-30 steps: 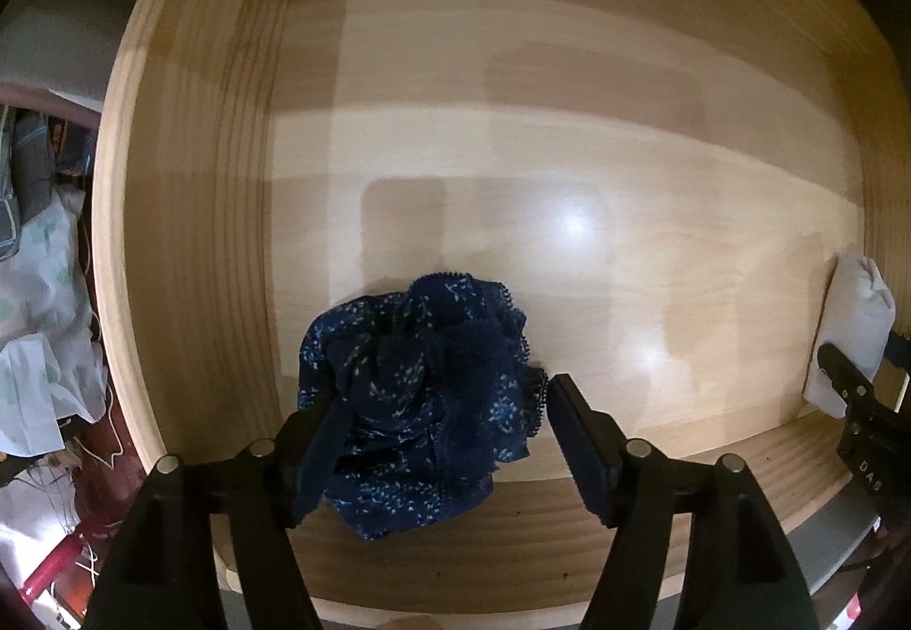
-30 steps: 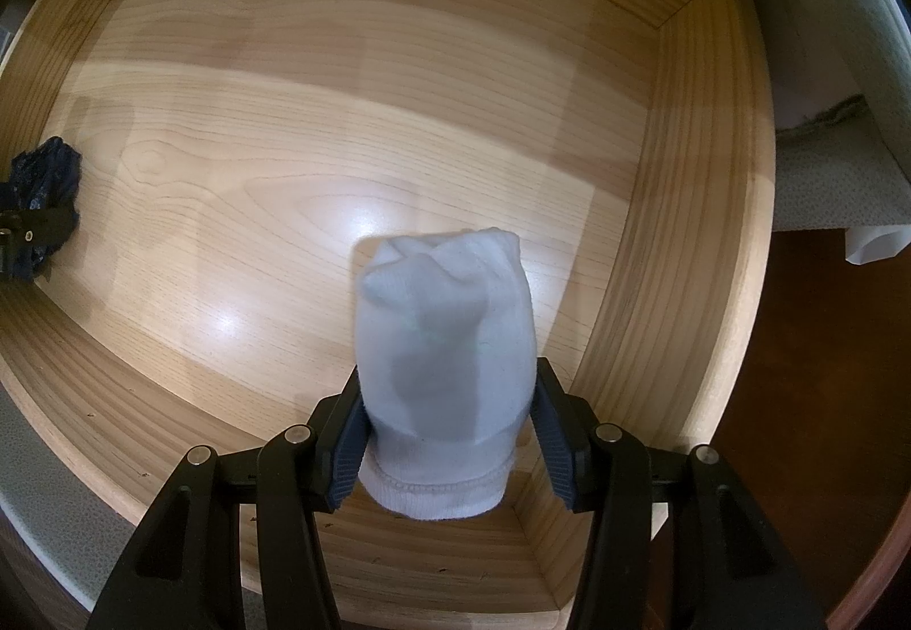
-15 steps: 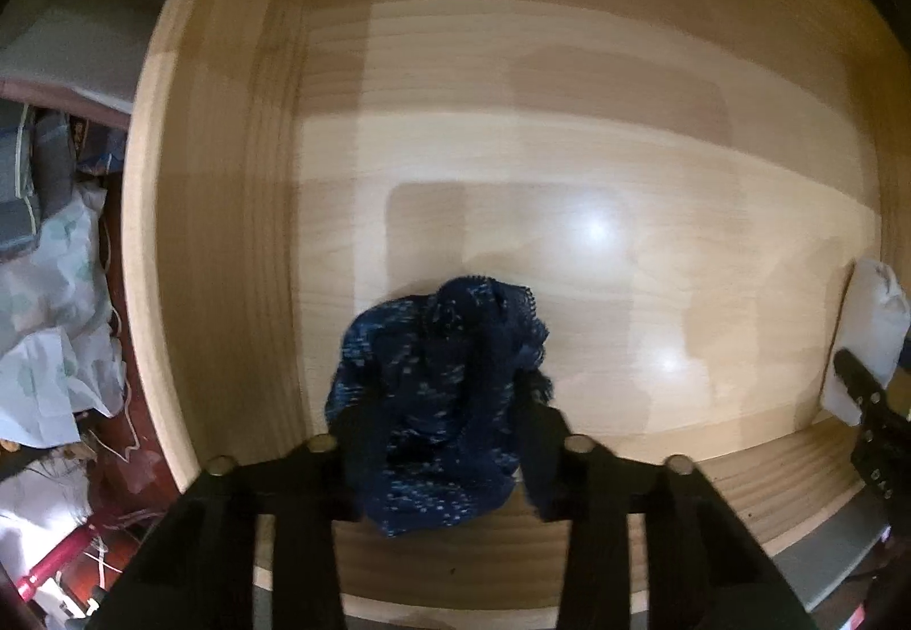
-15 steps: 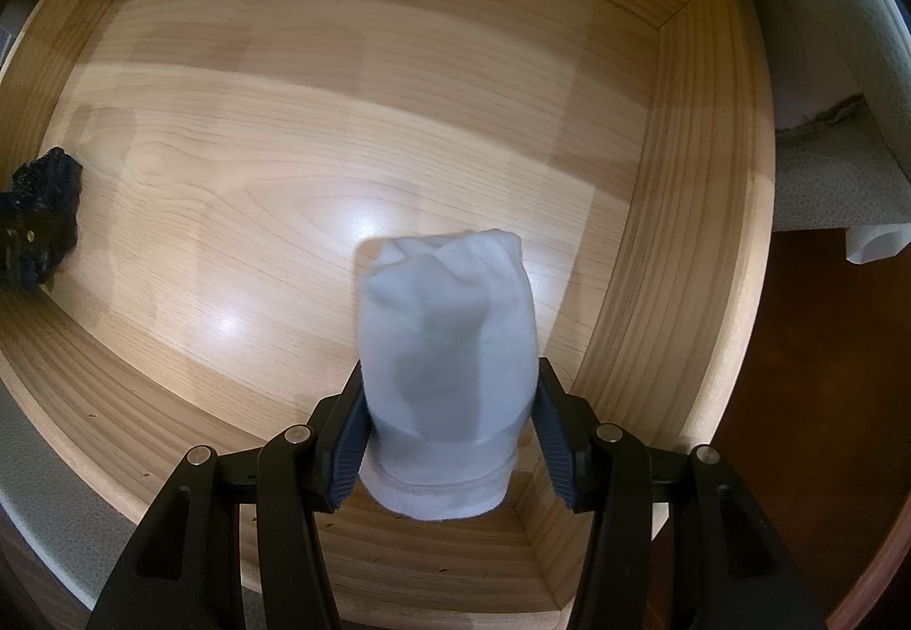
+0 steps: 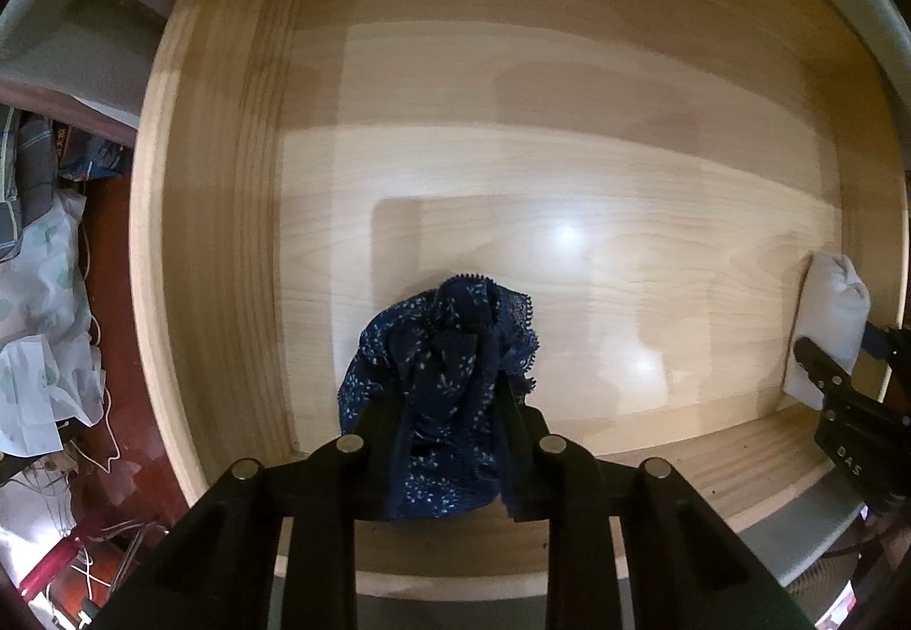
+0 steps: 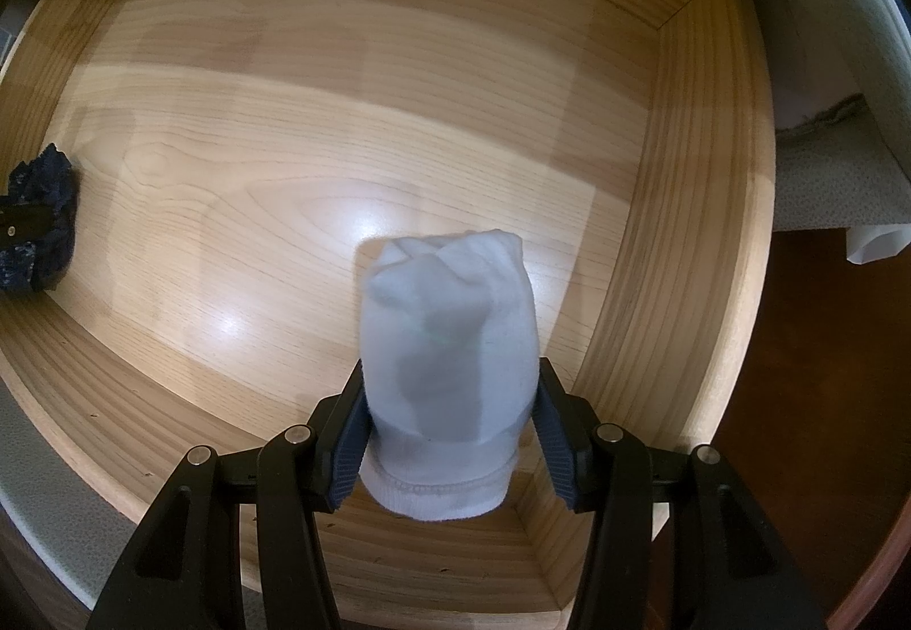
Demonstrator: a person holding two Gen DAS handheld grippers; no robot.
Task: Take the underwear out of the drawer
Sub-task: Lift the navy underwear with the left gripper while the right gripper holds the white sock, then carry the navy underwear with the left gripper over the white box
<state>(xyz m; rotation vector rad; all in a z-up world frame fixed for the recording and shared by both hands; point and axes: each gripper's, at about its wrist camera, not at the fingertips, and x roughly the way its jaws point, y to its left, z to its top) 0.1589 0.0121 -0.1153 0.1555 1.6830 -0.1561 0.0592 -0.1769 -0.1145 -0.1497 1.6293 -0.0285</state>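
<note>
Left wrist view, nearest the lens: the left gripper (image 5: 447, 436) with its two black fingers (image 5: 515, 451) pinching a crumpled dark blue underwear (image 5: 441, 374), patterned with small pale flecks and edged with lace. The bundle sits between the fingers above the near left part of the drawer (image 5: 569, 186), beside the left wall; whether it touches the floor of the drawer cannot be told. Beyond it lies the pale wooden floor with a bright light reflection, then the back wall. At the right edge, the right gripper (image 5: 837, 379) appears side-on with a white bundle. Outside the drawer, to the left, lie crumpled white bags (image 5: 40, 340) and a cord on a red-brown floor (image 5: 122, 288).

Right wrist view, nearest the lens: the right gripper (image 6: 450, 436) with its fingers (image 6: 347, 445) pressed against both sides of a rolled white sock (image 6: 450, 374), hemmed end toward the lens, rounded end pointing away. It is held over the near right corner of the drawer (image 6: 683, 231). Farther off, at the far left edge, the blue underwear (image 6: 42, 226) shows in the other gripper. Past the right wall lies grey fabric (image 6: 831, 175).
</note>
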